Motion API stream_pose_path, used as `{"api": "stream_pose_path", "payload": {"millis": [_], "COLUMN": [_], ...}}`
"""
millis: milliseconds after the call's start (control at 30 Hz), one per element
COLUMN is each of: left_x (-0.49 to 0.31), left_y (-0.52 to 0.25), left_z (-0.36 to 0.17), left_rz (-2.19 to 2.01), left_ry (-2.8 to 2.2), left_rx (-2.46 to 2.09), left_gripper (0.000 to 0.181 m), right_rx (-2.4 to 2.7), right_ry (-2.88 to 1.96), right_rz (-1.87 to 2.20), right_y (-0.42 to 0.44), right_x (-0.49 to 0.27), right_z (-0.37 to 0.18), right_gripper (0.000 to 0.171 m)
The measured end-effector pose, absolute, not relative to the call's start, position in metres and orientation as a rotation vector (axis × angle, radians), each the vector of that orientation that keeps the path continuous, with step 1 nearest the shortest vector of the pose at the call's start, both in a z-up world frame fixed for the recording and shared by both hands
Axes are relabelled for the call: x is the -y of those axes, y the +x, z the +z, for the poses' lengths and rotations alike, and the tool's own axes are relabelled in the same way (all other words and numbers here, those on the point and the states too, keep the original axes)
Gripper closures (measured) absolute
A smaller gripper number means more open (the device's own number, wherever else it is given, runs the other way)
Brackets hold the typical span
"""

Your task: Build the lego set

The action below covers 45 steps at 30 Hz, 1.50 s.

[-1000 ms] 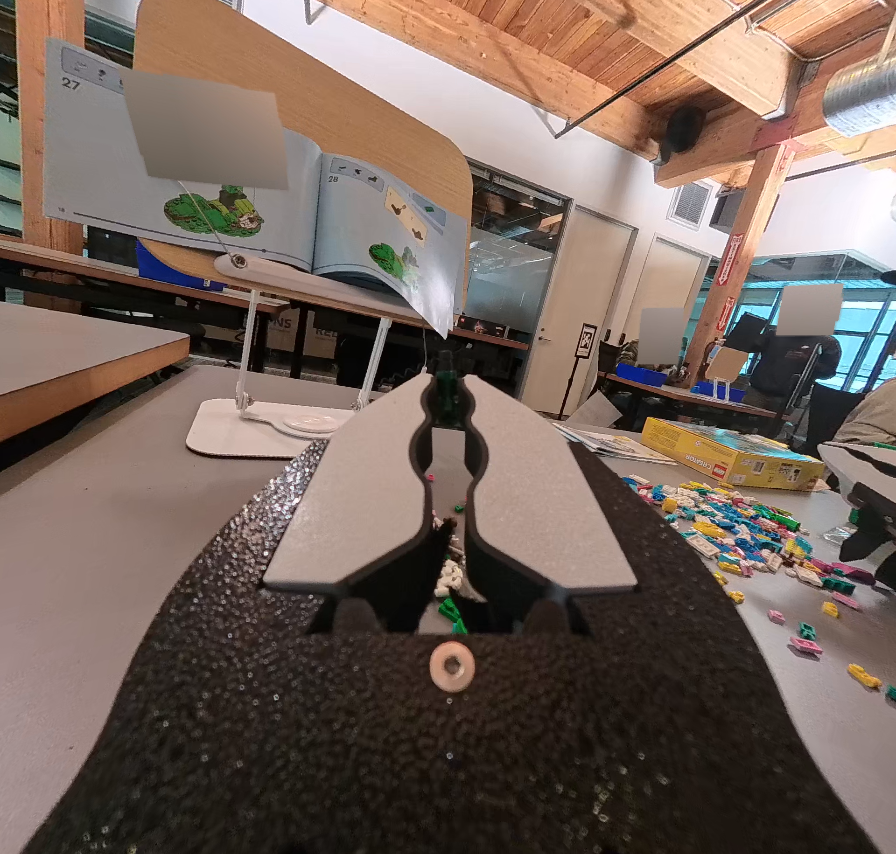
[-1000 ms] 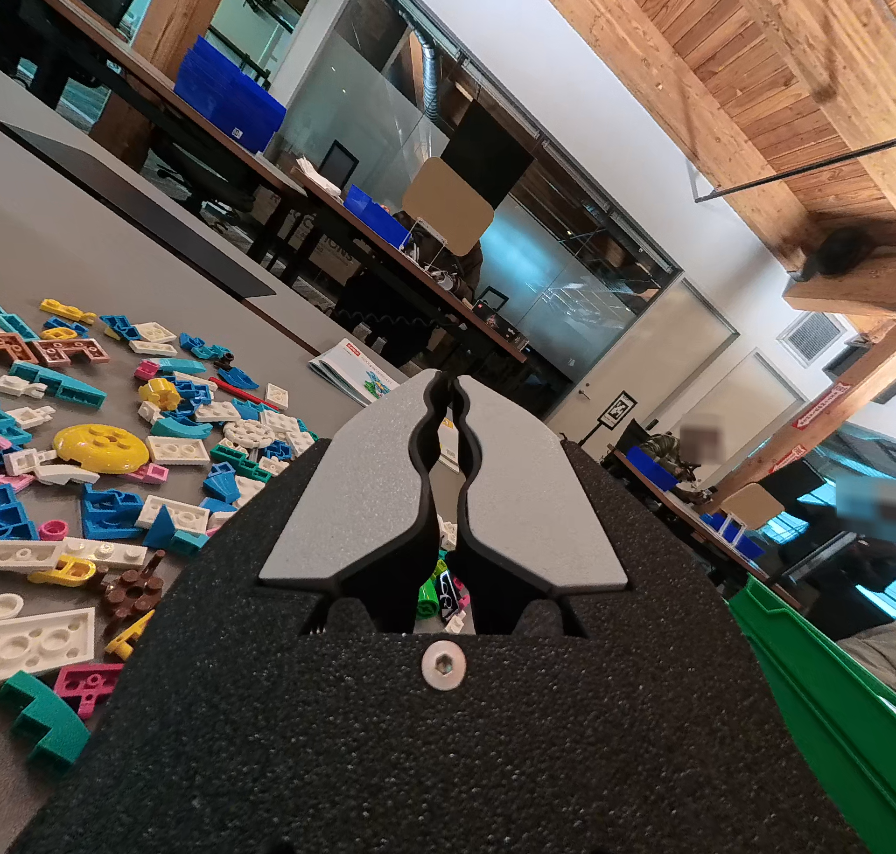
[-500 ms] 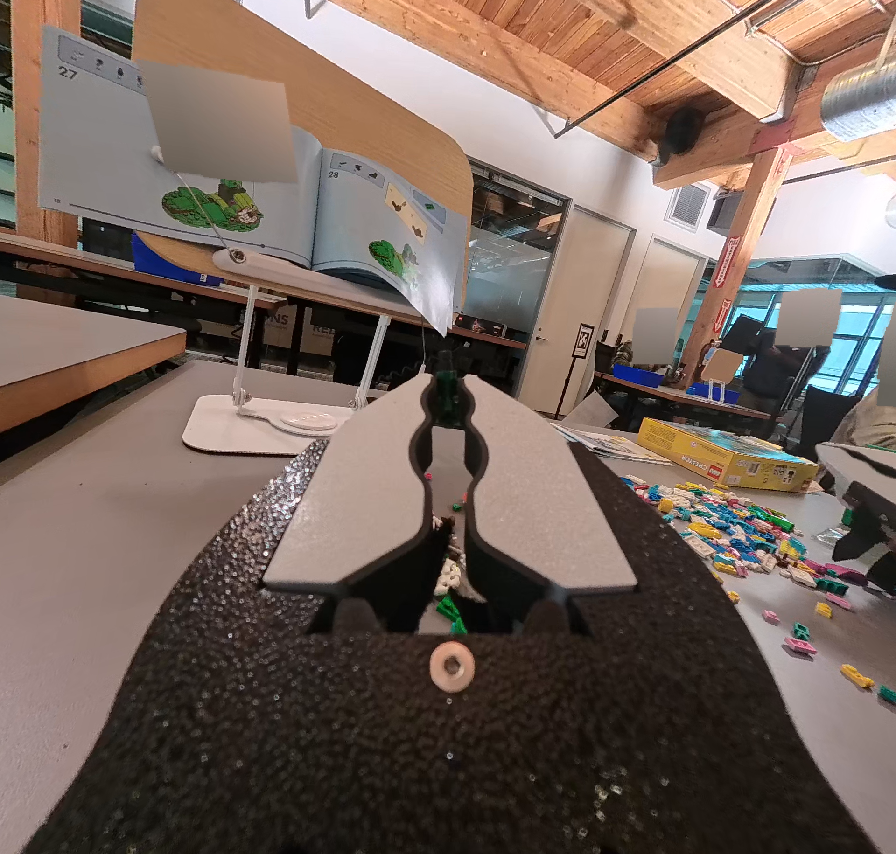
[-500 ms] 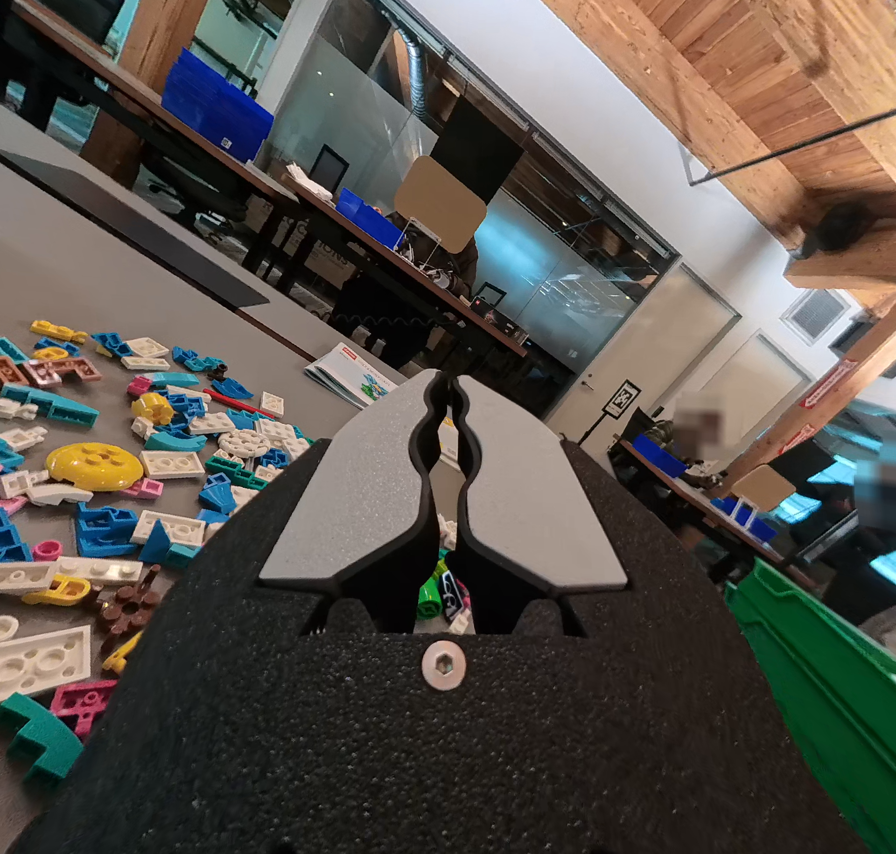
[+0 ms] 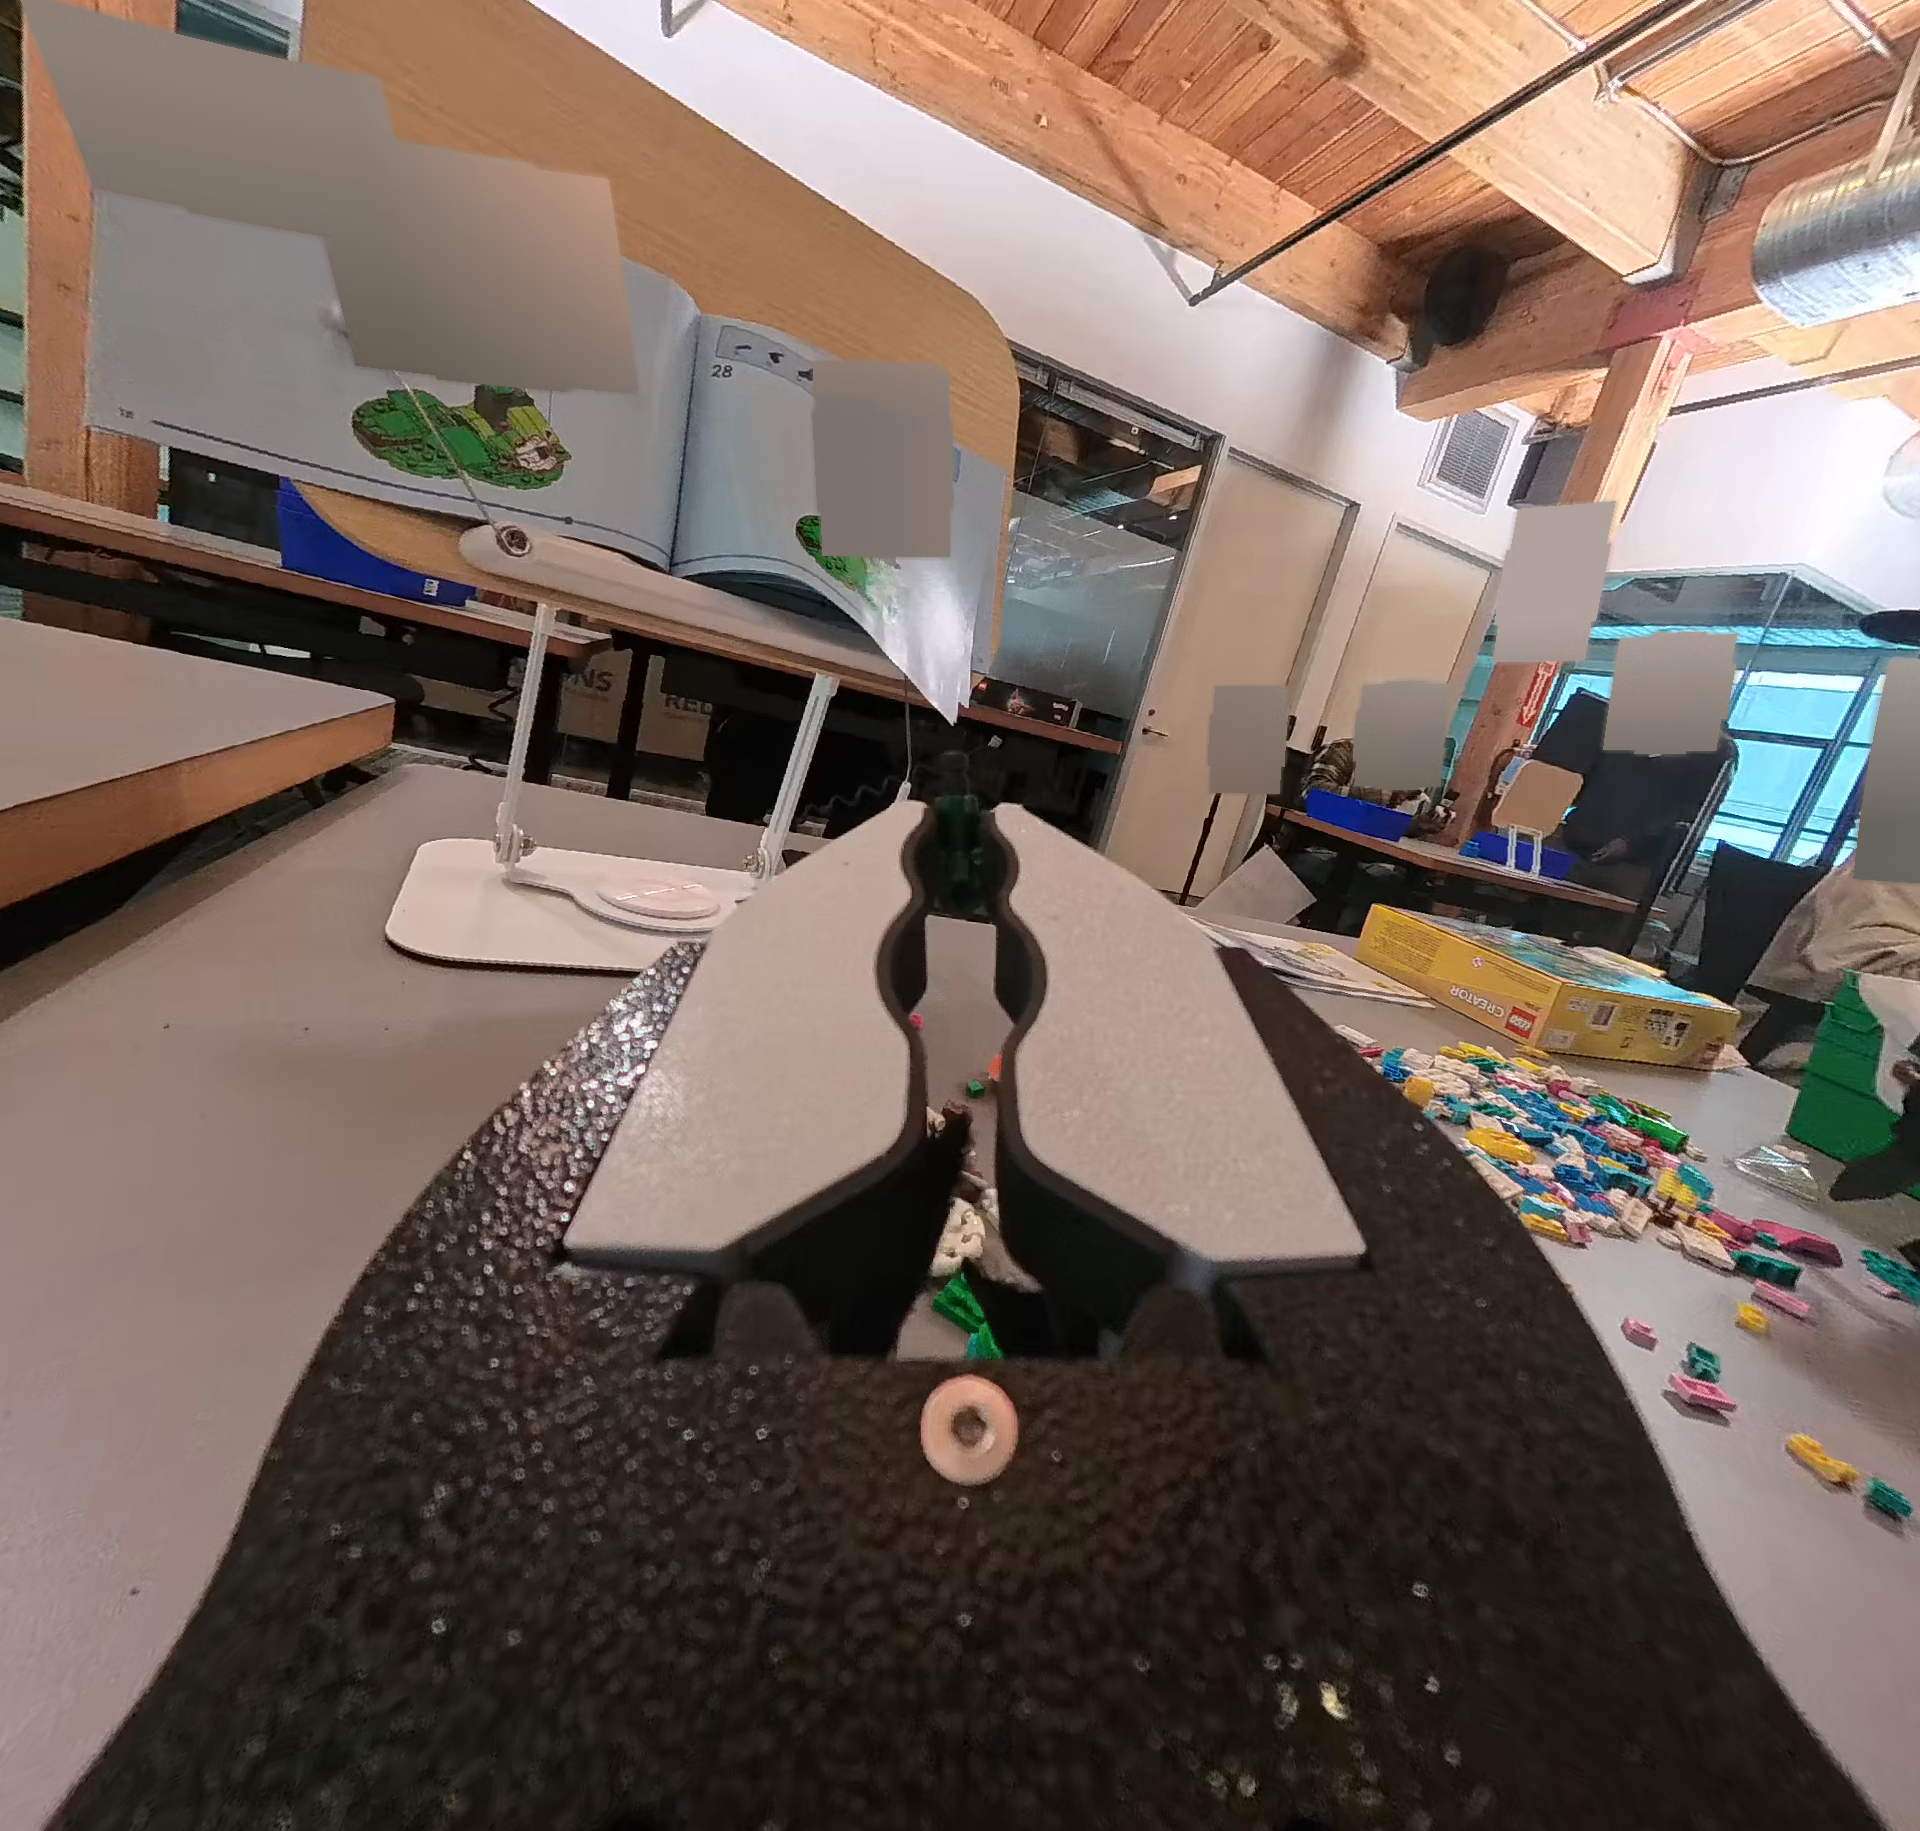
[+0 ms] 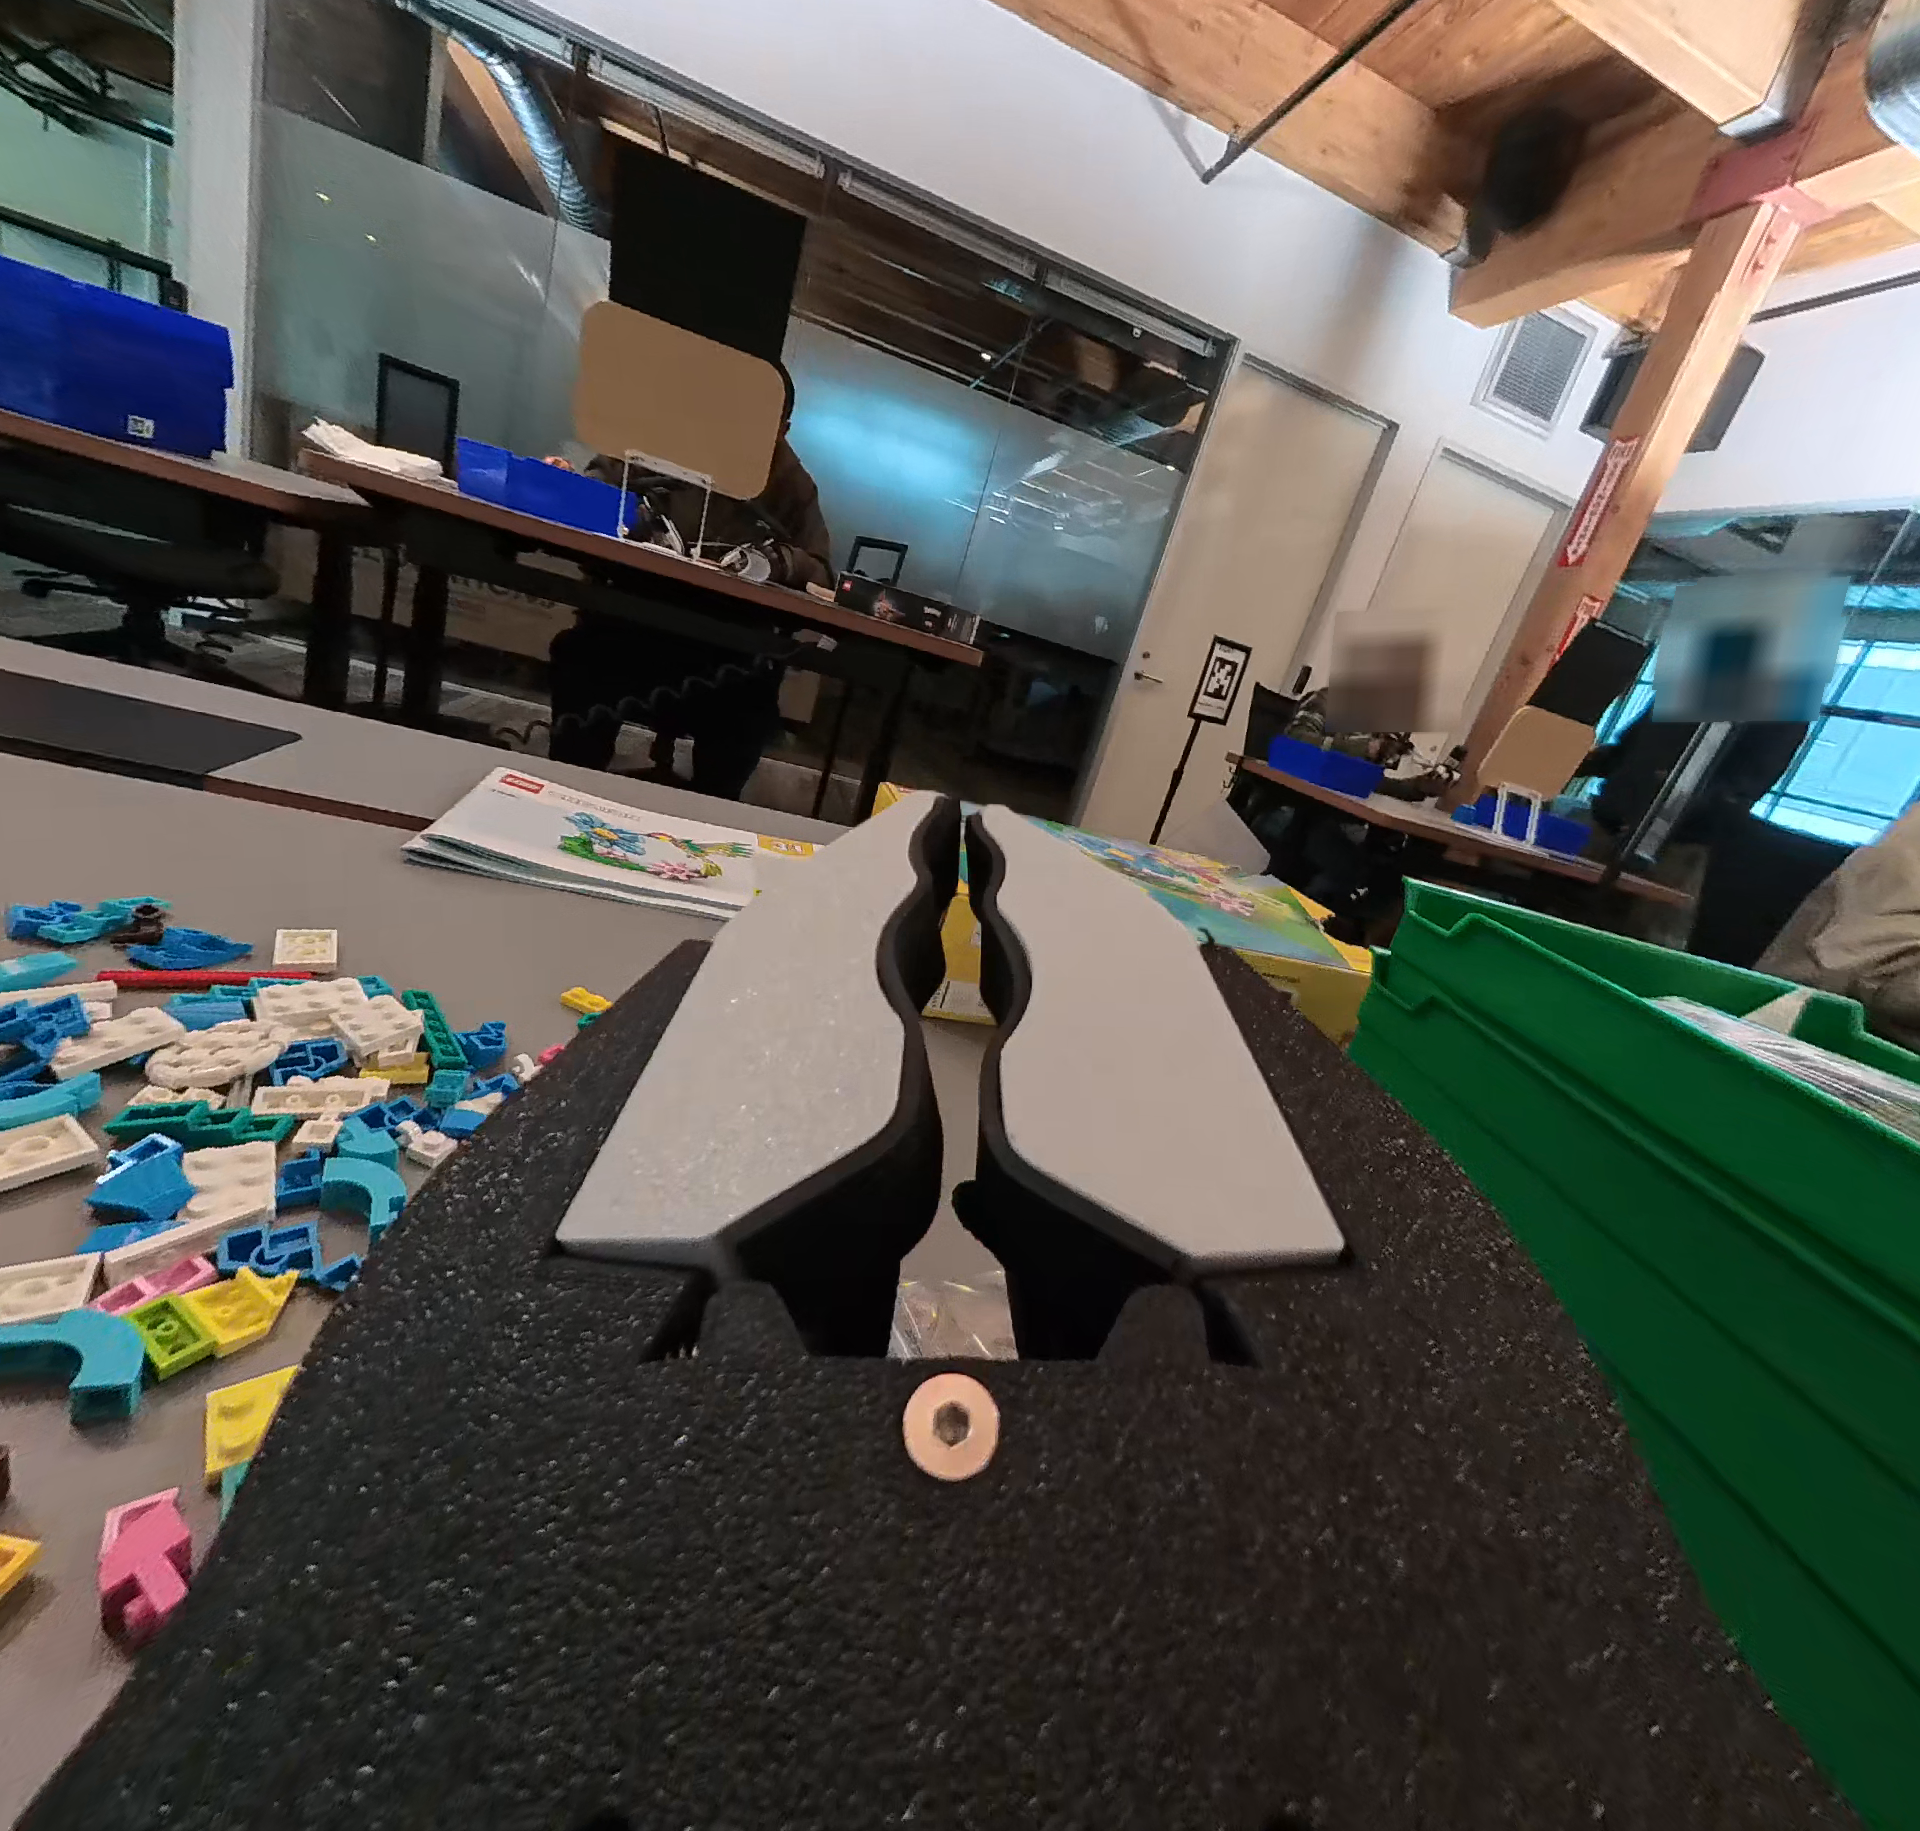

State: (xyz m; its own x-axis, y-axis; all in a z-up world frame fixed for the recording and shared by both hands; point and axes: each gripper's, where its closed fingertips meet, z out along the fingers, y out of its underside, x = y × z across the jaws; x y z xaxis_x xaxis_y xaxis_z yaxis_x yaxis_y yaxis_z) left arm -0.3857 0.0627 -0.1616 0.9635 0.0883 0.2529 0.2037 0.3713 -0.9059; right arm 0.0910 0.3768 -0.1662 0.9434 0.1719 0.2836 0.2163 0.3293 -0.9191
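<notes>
Left gripper point(image 5: 958, 825) pinches dark-green piece point(image 5: 956, 851), apparently lego.

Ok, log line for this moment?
left tongs: shut on dark green piece | right tongs: shut, empty | loose bricks: on table | manual: on stand

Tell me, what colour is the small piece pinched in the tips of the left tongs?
Dark green. The small piece shows best in the left wrist view, clamped at the tips of the left tongs.

A grey table point(image 5: 260, 1106) carries a white flat-footed book stand point(image 5: 551, 898), a yellow cardboard box point(image 5: 1538, 992), scattered multicoloured plastic bricks point(image 6: 208, 1085), a thin paper booklet point(image 6: 582, 846) and stacked green plastic bins point(image 6: 1662, 1210).
</notes>
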Motion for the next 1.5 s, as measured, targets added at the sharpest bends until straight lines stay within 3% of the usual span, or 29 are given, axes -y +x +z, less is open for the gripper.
{"api": "stream_pose_path", "payload": {"millis": [400, 567, 800, 1267, 1500], "left_x": [-0.064, -0.063, -0.065, -0.065, -0.066], "left_y": [-0.386, -0.387, -0.384, -0.386, -0.385], "left_z": [-0.162, -0.163, -0.163, -0.164, -0.165], "left_rz": [-0.082, -0.069, -0.036, -0.062, -0.066], "left_ry": [-1.197, -1.201, -1.221, -1.219, -1.23], "left_rx": [0.281, 0.28, 0.254, 0.27, 0.263], "left_gripper": [0.174, 0.174, 0.174, 0.174, 0.174], "right_rx": [0.558, 0.867, 1.278, 1.482, 1.542], "right_ry": [-1.221, -1.468, -1.954, -2.164, -2.0], "right_rz": [-0.081, 0.397, 0.686, 0.485, 0.485], "right_y": [0.059, -0.034, -0.129, -0.154, -0.162], "right_x": [-0.371, -0.365, -0.398, -0.425, -0.422], "right_z": [-0.172, -0.2, -0.255, -0.296, -0.285], "right_gripper": [0.17, 0.162, 0.159, 0.155, 0.166]}}
